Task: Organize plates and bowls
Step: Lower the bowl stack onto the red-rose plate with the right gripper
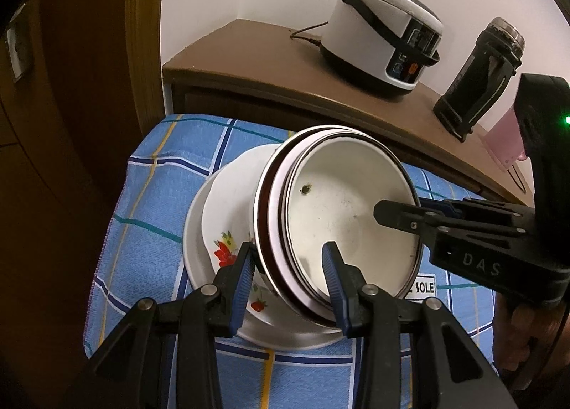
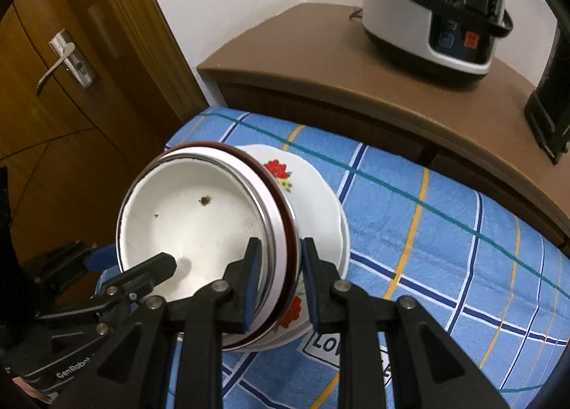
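Left wrist view: both the left gripper [image 1: 290, 268] and right gripper [image 2: 279, 279] clench the nested bowls' [image 1: 342, 216] rim, so lower them evenly onto the flowered plates [image 1: 221, 231]

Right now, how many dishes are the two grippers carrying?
3 that I can tell by rims: a white bowl innermost, nested in a white-rimmed one, nested in a dark-rimmed one. Below sit floral plates; more may be hidden.

Glossy white enamel bowls [image 1: 342, 216] with shiny metal rims; a smooth glazed flowered plate [image 1: 228, 231]; a coarse woven checked cloth [image 1: 153, 202]; a matt brown wooden cabinet [image 1: 249, 52]; ribbed blue pads [image 1: 335, 277].
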`<state>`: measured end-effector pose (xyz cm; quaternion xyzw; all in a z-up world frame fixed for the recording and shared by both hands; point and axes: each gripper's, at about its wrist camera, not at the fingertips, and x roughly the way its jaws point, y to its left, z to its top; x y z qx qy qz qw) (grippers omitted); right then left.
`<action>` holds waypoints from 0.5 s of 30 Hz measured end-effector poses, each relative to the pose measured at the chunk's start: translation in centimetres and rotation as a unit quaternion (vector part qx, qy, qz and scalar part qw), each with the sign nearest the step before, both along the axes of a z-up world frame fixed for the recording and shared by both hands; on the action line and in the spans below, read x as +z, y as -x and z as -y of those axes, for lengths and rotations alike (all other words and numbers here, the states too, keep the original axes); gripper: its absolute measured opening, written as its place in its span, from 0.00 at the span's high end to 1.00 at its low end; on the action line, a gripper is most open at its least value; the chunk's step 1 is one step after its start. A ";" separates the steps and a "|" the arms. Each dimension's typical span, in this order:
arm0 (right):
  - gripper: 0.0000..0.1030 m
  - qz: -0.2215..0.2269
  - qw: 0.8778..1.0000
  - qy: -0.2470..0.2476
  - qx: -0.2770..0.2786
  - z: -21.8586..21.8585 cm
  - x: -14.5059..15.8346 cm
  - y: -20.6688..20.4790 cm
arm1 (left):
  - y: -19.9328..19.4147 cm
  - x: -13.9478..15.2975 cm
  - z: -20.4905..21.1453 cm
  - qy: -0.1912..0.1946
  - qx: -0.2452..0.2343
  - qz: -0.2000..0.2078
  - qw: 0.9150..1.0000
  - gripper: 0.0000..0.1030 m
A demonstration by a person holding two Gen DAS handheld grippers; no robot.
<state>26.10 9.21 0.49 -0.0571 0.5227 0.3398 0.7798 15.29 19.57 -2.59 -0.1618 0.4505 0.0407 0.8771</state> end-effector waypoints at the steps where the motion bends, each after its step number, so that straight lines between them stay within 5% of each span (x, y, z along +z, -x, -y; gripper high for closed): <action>1: 0.78 -0.003 1.000 0.000 0.000 0.0 -0.1 -0.1 | 0.0 -0.1 0.0 0.001 -0.001 -0.002 1.000 0.60; 15: 0.76 -0.056 0.998 0.001 0.019 -1.0 -1.4 -1.8 | -1.2 -0.5 -1.4 0.021 -0.011 -0.028 0.999 0.59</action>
